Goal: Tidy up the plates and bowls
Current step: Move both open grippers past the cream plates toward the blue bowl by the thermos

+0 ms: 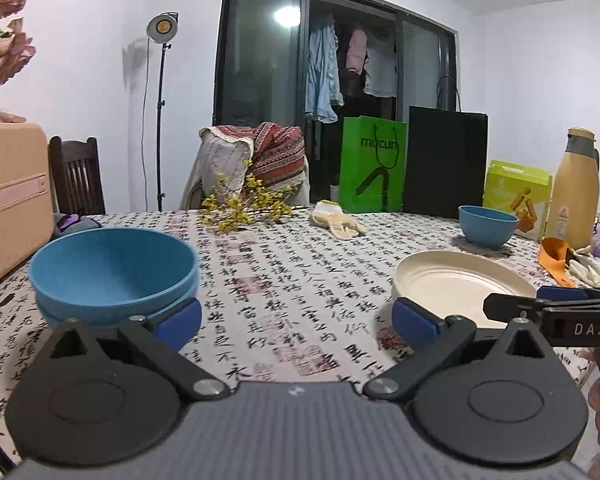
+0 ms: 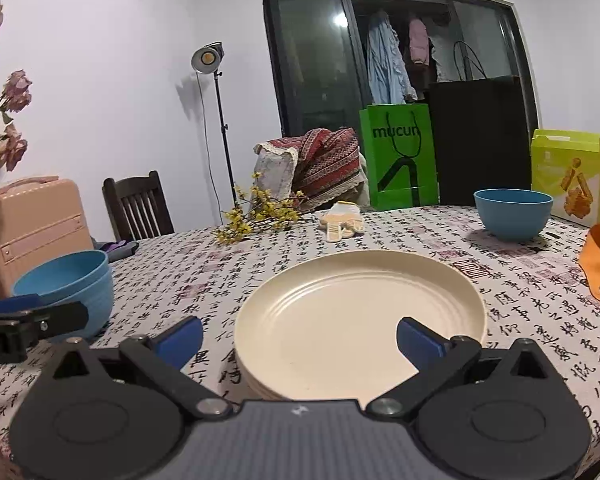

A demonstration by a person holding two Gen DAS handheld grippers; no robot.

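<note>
left gripper [image 1: 296, 322] jaws spread, holding nothing | stacked blue bowls [image 1: 114, 274] at 10 o'clock | right gripper [image 2: 300, 338] jaws spread wide over near rim of cream plates [image 2: 360, 320] | lone blue bowl [image 2: 513, 213] at 1 o'clock on tablecloth [image 2: 380, 236]

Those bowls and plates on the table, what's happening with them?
A person is tidying dishes with a claw in each hand. Right now the left claw and right claw are both open and holding nothing. Blue bowls are stacked on the left, cream plates are piled in the middle, and one blue bowl sits alone, farther back on the right.
</note>
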